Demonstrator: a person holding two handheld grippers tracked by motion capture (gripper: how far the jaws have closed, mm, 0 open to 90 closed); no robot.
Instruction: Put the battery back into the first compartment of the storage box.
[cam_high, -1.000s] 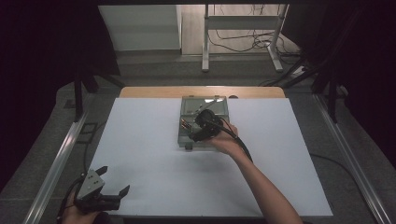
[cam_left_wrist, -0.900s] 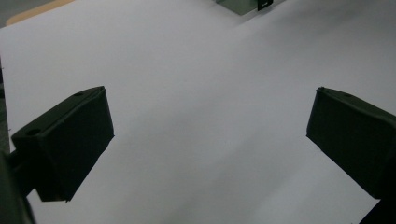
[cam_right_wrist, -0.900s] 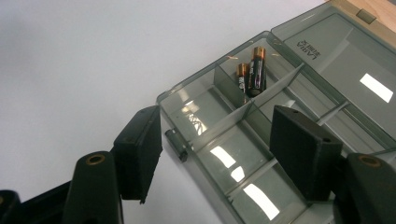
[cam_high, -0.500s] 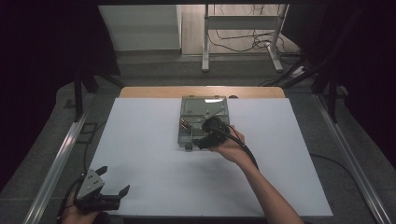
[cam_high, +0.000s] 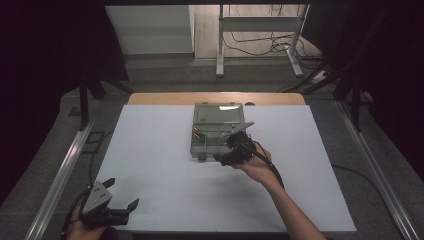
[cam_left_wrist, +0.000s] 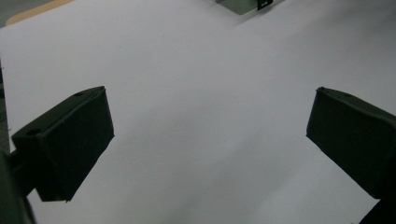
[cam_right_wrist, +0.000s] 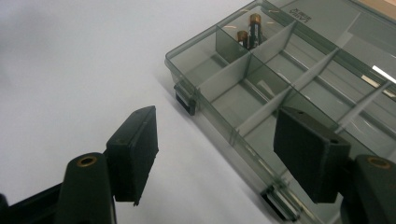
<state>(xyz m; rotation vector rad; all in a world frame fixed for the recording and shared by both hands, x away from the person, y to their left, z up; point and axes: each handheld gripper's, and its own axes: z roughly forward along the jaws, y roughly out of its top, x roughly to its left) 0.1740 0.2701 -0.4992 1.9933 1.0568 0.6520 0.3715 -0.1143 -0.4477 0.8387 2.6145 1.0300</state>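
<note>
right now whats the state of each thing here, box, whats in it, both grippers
compartment box: lid open, flat on the white sheet
batteries: two lie in a far corner compartment; the compartments nearer the gripper look empty
right gripper: open, jaws just opening, nothing between them, at the box's front edge
left gripper: open, empty, over bare sheet

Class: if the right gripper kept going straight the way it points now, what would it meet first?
Most likely the near front wall of the clear divider box, which runs between the open jaws of the right gripper; depth is hard to judge.
</note>
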